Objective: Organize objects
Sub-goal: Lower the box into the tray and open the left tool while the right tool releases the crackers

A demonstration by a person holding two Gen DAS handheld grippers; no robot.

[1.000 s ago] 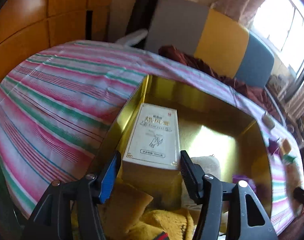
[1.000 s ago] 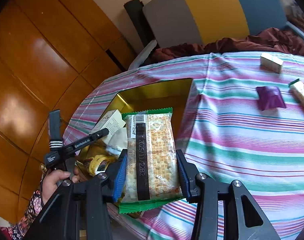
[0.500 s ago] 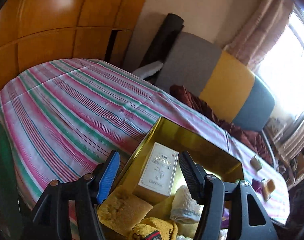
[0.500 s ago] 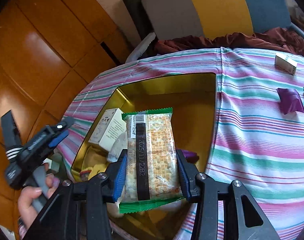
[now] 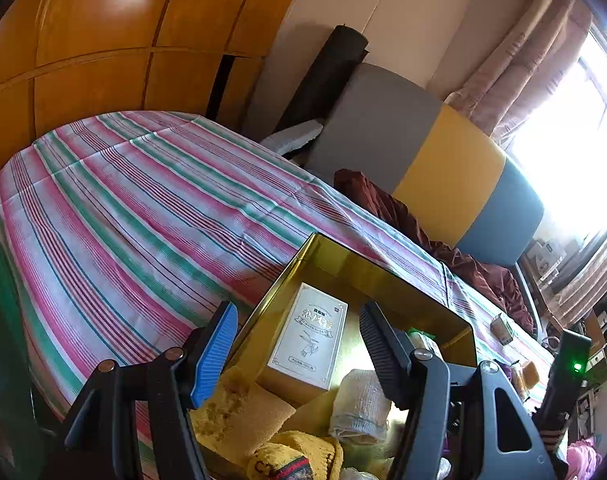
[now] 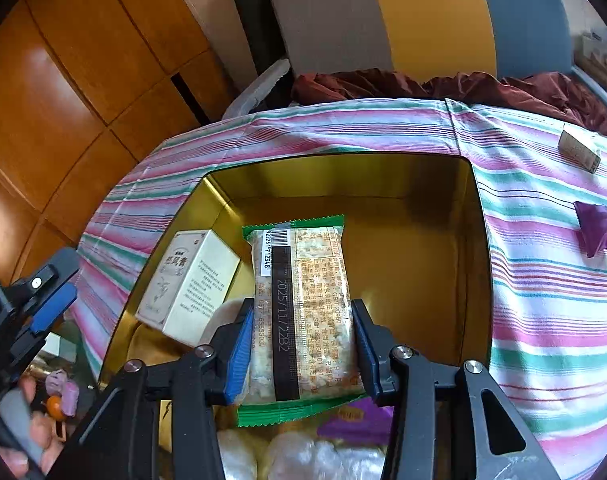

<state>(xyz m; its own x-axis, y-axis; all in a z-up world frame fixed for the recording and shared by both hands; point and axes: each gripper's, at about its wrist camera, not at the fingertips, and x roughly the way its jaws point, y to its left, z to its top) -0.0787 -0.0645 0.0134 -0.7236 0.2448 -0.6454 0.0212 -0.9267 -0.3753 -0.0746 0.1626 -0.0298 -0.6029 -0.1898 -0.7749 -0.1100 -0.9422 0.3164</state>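
An open gold tin (image 6: pixel 479 260) sits on the striped tablecloth. My right gripper (image 6: pixel 302 306) is shut on a green-edged cracker packet (image 6: pixel 299 248) and holds it above the tin's middle. A white carton (image 6: pixel 191 280) leans inside the tin's left side. In the left wrist view the carton (image 5: pixel 311 336) lies beyond my left gripper (image 5: pixel 297 312), which is open and holds nothing, raised above the tin's (image 5: pixel 383 264) near corner. That gripper also shows at the right wrist view's left edge (image 6: pixel 43 300), held by a hand.
The tin's near end holds a yellow sponge (image 5: pixel 239 408), a white gauze roll (image 5: pixel 359 404), a yellow knit item (image 5: pixel 295 456) and a purple packet (image 6: pixel 355 416). A small box (image 6: pixel 579 148) and a purple pouch (image 6: pixel 597 232) lie on the cloth at right. A padded chair stands behind.
My left gripper has risen and drawn back from the white carton, which stays in the tin. The right gripper has carried the cracker packet from the tin's edge to over its middle.
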